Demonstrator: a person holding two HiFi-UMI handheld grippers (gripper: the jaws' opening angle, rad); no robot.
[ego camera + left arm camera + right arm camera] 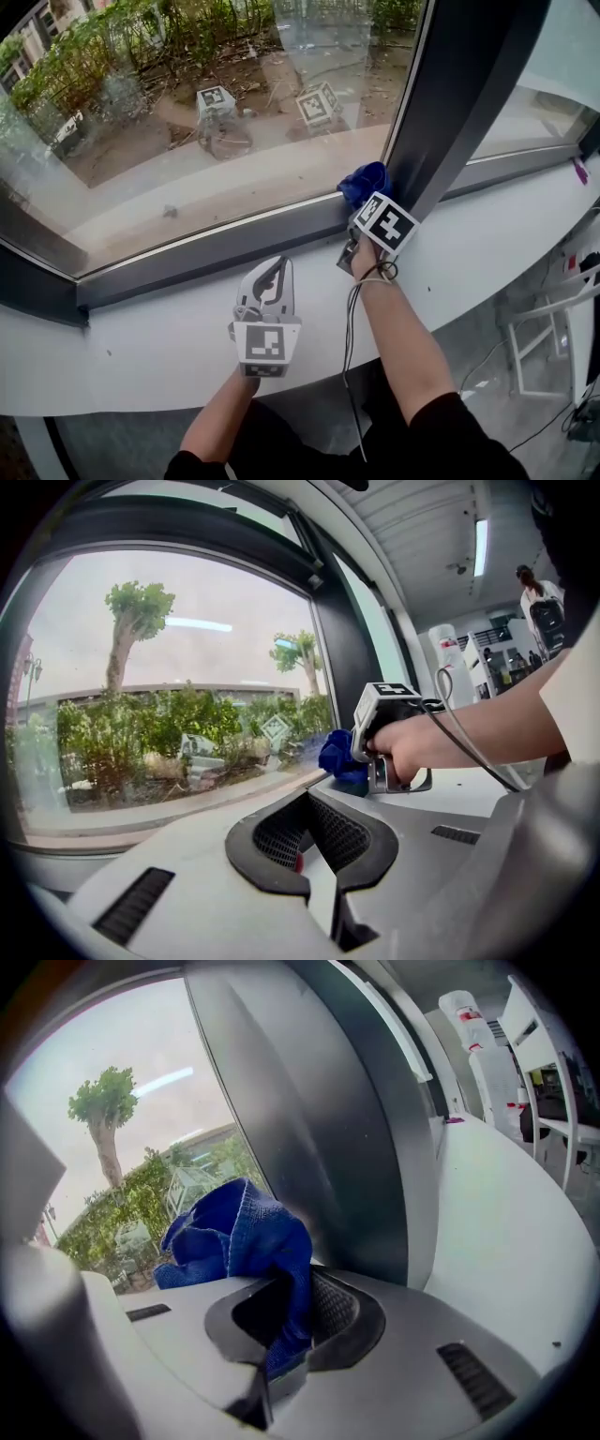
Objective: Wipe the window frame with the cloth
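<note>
Right now my right gripper (362, 201) is squeezed shut on the blue cloth (367, 180). In the right gripper view I can see the cloth (246, 1237) pinched between the two jaws of this gripper (286, 1307). A bunched-up part of it puffs out past the tips, and a little bit hangs down inside the jaws.

The cloth is down in the corner of the dark window frame (459, 103), where the tall post meets the low bar under the glass (216, 141). It is pushed up against the bottom of the post. In the right gripper view the post (319, 1147) stands just behind the cloth and fills the middle of the picture.

My left gripper (275, 272) is lower down and to the left, well apart from the cloth. It is over the white sill (487, 244) and points up toward the low bar. Its jaws are closed together, and the left gripper view shows nothing held between them (307, 803). From that view I can also see my other hand (408, 752) gripping the right gripper (349, 761), with the blue cloth (337, 757) at its front, right by the frame (352, 658).

A thin black cable (352, 328) runs from the right gripper down along my arm.

Outside the glass there are green bushes (103, 47) and bare ground. Far off in the room, a person (539, 588) is standing
</note>
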